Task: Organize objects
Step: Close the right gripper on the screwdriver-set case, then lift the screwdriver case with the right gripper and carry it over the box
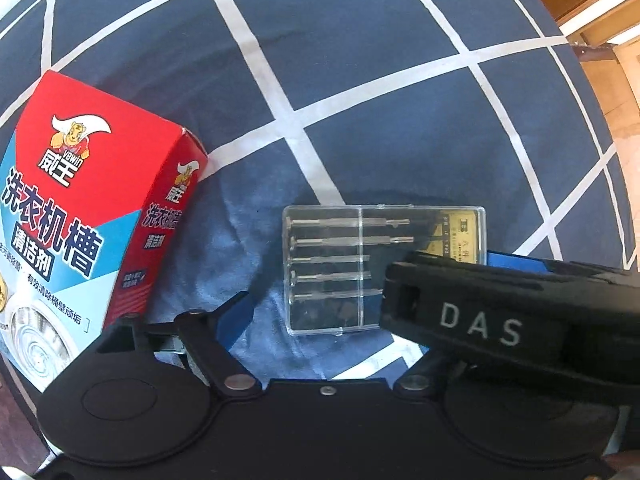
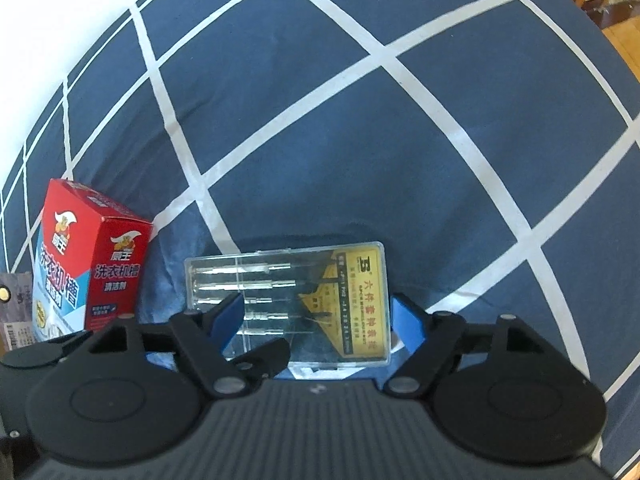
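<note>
The clear case of small screwdrivers lies flat on the blue checked cloth, just right of the red cleaner box. The right gripper straddles it, blue pads at both ends, whether they press I cannot tell. The left gripper likewise, grip unclear.

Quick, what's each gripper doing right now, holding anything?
Left gripper: open, holding nothing; its left pad stands clear of the clear screwdriver case.
Right gripper: open over the case, not gripping it.
</note>
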Motion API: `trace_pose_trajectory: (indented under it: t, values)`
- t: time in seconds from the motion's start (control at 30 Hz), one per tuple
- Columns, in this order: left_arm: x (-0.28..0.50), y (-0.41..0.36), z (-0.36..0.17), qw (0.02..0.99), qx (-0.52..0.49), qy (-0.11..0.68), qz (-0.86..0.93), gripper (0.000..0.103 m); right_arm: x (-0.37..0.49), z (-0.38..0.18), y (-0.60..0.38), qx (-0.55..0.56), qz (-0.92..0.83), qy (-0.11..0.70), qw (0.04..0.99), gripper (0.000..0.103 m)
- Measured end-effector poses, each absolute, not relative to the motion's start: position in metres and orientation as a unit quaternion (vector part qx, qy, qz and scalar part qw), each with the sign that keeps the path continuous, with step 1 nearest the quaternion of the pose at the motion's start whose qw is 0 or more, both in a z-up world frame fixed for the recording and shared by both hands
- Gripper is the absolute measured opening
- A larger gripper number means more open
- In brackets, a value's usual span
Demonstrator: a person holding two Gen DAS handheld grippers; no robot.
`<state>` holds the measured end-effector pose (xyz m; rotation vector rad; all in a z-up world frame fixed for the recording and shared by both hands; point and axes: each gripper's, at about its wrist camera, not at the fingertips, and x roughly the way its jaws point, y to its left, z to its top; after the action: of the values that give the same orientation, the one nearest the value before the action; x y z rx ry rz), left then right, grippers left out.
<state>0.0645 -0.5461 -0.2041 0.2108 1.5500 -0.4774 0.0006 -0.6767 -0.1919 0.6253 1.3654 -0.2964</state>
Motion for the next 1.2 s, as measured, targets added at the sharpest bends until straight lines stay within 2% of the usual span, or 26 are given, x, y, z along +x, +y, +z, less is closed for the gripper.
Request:
trace_pose_trajectory:
  t: [0.07,0.13,0.17,0.37,0.77,1.2]
  values:
    - [0.065,-0.547,-0.203,0.683,0.093,0.692,-0.216,0.076,0.000,-0.191,-0.677,0.281,-0.137,0.616,0.723,0.073]
    - [0.066,-0.549,-0.202,0.681,0.088,0.692,-0.222,0.066,0.001,-0.191,-0.679,0.278,-0.139,0.615,0.725,0.067]
    - [0.067,-0.550,-0.201,0.680,0.084,0.693,-0.226,0.064,0.000,-0.190,-0.680,0.277,-0.140,0.615,0.725,0.064]
    - [0.065,-0.551,-0.202,0.681,0.083,0.693,-0.221,0.064,0.000,-0.191,-0.681,0.277,-0.143,0.615,0.724,0.060]
    - [0.054,-0.539,-0.185,0.697,0.081,0.681,-0.209,0.065,-0.001,-0.176,-0.671,0.274,-0.127,0.602,0.739,0.060]
    - [0.024,-0.507,-0.133,0.730,0.074,0.652,-0.190,0.065,-0.023,-0.132,-0.640,0.259,-0.100,0.578,0.767,0.060]
